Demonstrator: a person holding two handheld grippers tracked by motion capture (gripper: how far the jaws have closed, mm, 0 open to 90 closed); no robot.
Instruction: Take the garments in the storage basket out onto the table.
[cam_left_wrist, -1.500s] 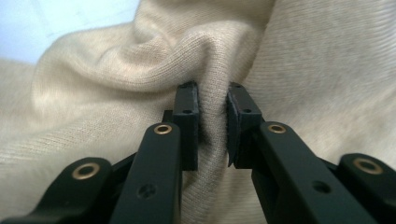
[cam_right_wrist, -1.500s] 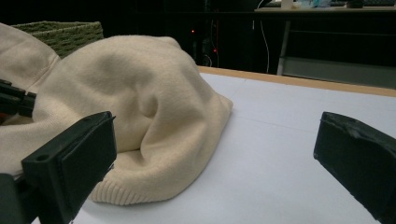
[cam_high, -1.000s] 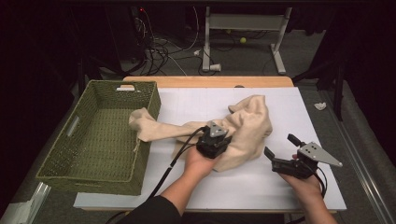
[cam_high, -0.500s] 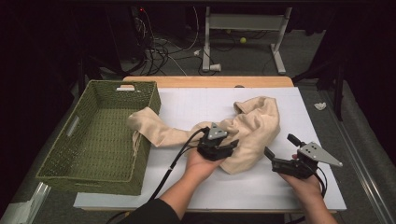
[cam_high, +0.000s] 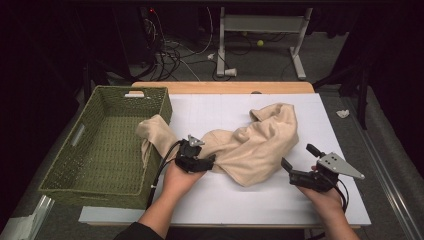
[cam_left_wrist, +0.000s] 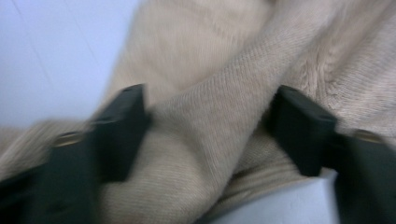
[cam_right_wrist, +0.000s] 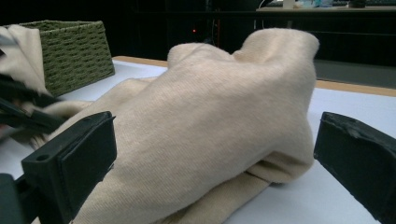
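Beige cloth (cam_high: 250, 147), a soft knitted piece, lies crumpled across the middle of the white table top (cam_high: 310, 210), with one end draped over the near right rim of the green woven basket (cam_high: 95, 150) that stands at the table's left side. The rest of the cloth bunches into a hump toward the table's far right, and its lower edge comes close to the person's side.

Next in size, the left hand (cam_high: 177, 177) comes in from the bottom and carries the left gripper (cam_high: 207, 162), which sits against the cloth's near edge, just right of the basket. Its jaws have just been opening; in the left gripper view they stand about half apart with a ridge of cloth (cam_left_wrist: 219, 126) lying between them, the fabric touching the left jaw, though the blur hides whether the pads press on it.

The right gripper (cam_high: 295, 167) rests in the right hand (cam_high: 327, 197) near the table's right front, a little apart from the cloth. In the right gripper view its jaws stand wide apart, framing the cloth hump (cam_right_wrist: 219, 116) farther off and holding nothing.
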